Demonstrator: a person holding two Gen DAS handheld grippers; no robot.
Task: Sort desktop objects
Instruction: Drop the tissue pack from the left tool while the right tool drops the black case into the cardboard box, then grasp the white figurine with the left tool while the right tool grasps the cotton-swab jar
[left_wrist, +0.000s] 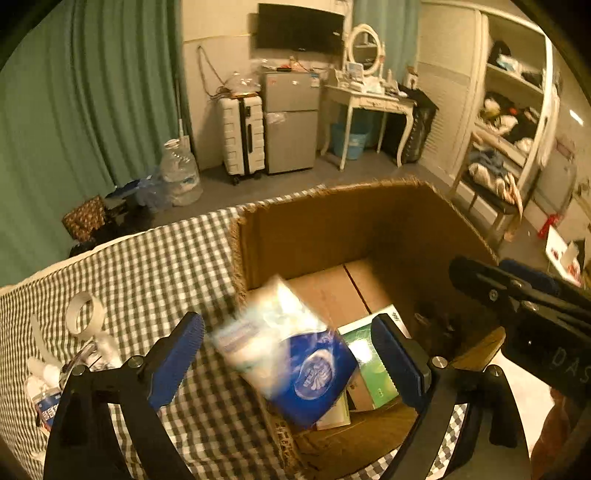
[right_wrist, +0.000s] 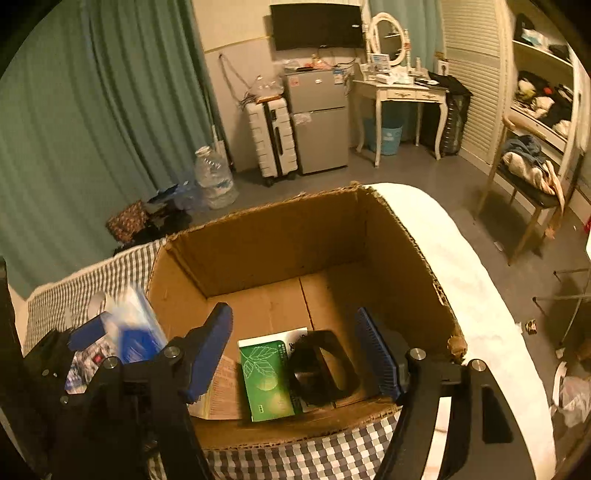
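An open cardboard box (left_wrist: 332, 221) stands on the checked tablecloth (left_wrist: 155, 266); it also shows in the right wrist view (right_wrist: 266, 251). My left gripper (left_wrist: 288, 354) is open over the box's near left corner. A blue and white tissue pack (left_wrist: 291, 354), blurred, sits between its fingers without touching them, over the box edge. In the box lie a green box (right_wrist: 266, 376), a black tape dispenser (right_wrist: 321, 369) and a booklet (right_wrist: 221, 387). My right gripper (right_wrist: 295, 350) is open and empty above the box's near side. The pack also shows at the left in the right wrist view (right_wrist: 136, 332).
A roll of clear tape (left_wrist: 85, 314) and small bottles (left_wrist: 44, 387) lie on the cloth at the left. A white surface (right_wrist: 461, 280) runs along the box's right side. The floor beyond holds a water jug (right_wrist: 214, 177), a suitcase (right_wrist: 273, 140) and a chair (right_wrist: 528, 192).
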